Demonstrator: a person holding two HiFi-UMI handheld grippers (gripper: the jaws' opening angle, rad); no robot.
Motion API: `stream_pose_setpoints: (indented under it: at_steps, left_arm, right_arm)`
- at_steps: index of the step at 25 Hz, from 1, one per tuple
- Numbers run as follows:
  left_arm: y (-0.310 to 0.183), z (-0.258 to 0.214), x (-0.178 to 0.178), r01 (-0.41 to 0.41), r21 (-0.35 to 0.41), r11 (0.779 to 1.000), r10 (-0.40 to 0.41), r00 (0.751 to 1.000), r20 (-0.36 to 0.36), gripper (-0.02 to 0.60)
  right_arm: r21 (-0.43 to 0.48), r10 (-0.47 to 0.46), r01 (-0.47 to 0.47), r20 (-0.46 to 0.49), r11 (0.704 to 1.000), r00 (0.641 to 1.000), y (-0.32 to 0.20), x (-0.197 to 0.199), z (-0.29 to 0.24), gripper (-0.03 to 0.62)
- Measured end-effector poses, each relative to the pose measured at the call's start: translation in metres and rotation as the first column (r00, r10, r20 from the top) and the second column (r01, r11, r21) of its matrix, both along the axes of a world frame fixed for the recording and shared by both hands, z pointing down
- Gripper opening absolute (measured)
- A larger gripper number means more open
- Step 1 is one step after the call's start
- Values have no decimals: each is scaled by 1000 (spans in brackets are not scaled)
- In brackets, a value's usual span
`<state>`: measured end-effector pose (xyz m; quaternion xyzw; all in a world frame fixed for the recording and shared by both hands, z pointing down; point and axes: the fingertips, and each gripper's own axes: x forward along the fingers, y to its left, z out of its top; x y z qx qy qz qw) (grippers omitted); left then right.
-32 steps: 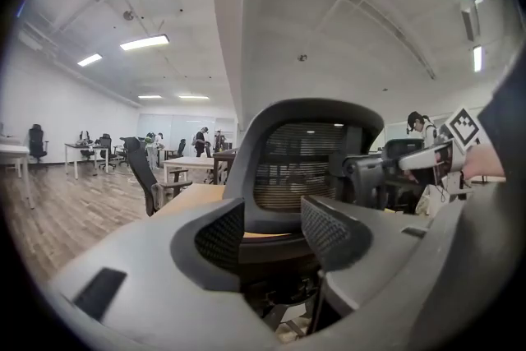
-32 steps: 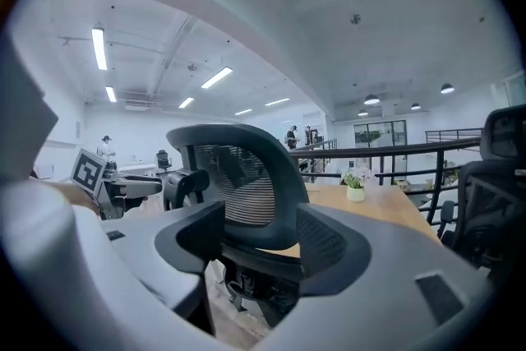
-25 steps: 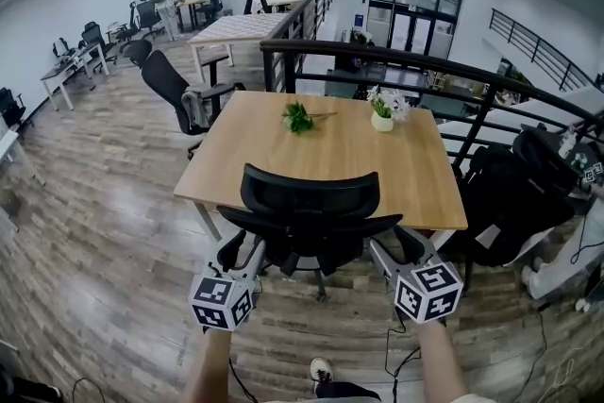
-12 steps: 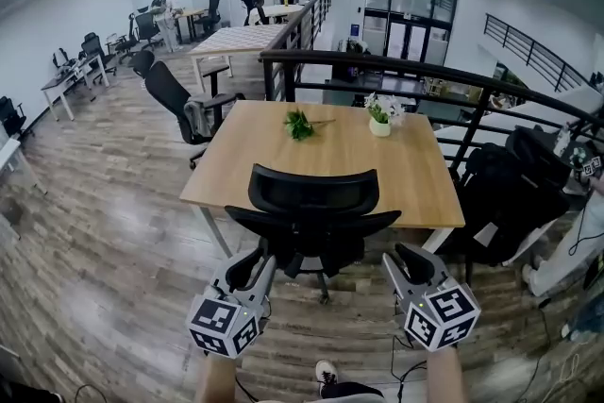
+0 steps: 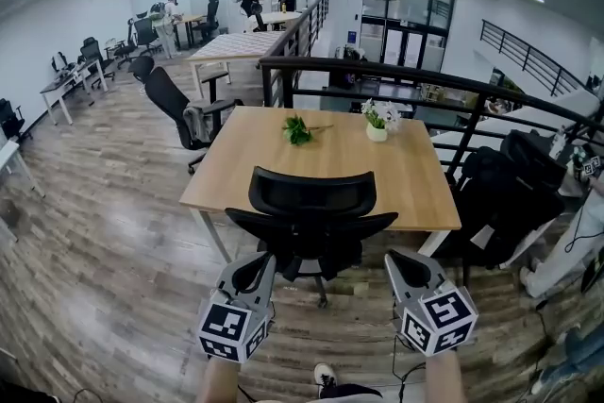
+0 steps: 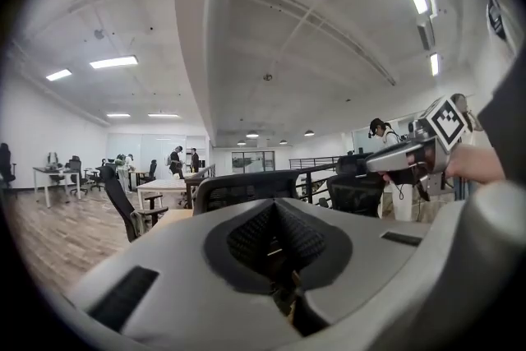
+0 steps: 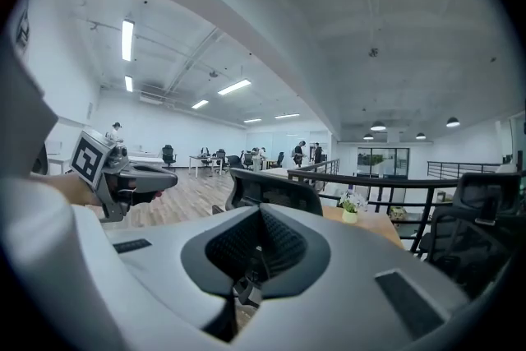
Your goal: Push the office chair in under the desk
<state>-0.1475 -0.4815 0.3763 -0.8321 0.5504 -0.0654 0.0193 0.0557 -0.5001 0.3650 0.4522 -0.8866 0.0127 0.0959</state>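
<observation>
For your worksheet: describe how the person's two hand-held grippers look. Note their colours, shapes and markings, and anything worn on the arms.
The left gripper and the right gripper match. Each has a light grey, wedge-shaped body with black, ribbed inner pads. At its rear, each carries a white cube printed with black square markers. The forearms behind them are bare, and no sleeves show.

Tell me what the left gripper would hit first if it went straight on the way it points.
The chair. The left gripper, jaws shut and empty, points at the chair's back from close behind, with nothing between them. Whether it would meet the backrest or an armrest first is hard to tell.
</observation>
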Motion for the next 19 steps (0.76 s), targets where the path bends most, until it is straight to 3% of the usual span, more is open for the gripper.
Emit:
stream_pose_setpoints:
  at_steps: [19]
  left_arm:
    - [-3, 4, 7, -15, -16, 1000, 15, 1000, 22, 9]
  right_arm:
    - [11, 1, -1, -31, 1000, 1000, -1, 0, -1, 18]
